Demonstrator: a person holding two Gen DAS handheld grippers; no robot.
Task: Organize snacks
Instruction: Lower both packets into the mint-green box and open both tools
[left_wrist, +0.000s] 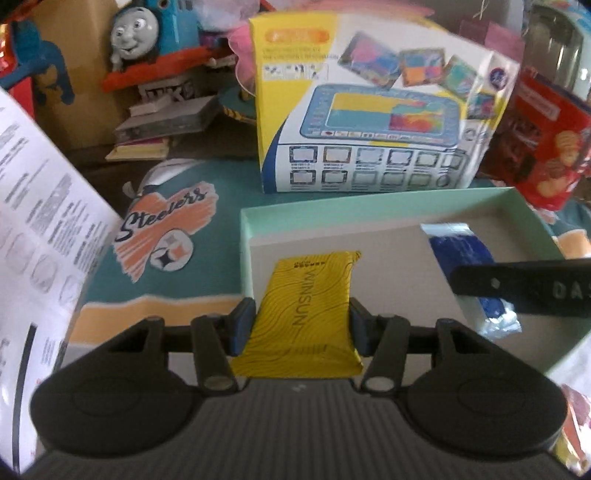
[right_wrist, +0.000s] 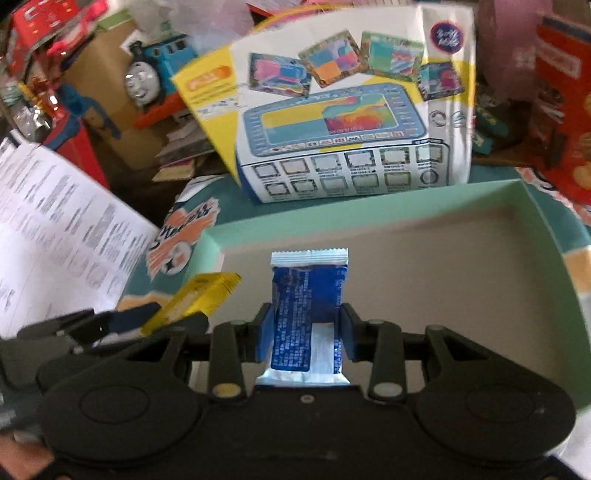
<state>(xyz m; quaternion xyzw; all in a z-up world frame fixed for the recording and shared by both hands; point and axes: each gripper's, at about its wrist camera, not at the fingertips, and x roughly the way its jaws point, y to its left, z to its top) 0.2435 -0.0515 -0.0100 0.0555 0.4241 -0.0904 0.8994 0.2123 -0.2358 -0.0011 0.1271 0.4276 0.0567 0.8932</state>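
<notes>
My left gripper (left_wrist: 301, 325) is shut on a yellow WINSUN snack packet (left_wrist: 306, 295) and holds it over the near left edge of a mint-green box (left_wrist: 332, 218) with a pale floor. My right gripper (right_wrist: 306, 332) is shut on a blue and silver snack packet (right_wrist: 306, 299) and holds it over the same box (right_wrist: 369, 206). In the left wrist view the blue packet (left_wrist: 465, 258) shows at the right with a right finger (left_wrist: 517, 291) across it. In the right wrist view the yellow packet (right_wrist: 201, 299) shows at the left.
A large yellow and white toy tablet box (left_wrist: 362, 110) stands just behind the green box. A red biscuit pack (left_wrist: 543, 140) is at the back right. A Thomas train toy (left_wrist: 140, 33) and a printed paper sheet (left_wrist: 44, 206) are at the left. A teal Steelers cloth (left_wrist: 166, 229) covers the table.
</notes>
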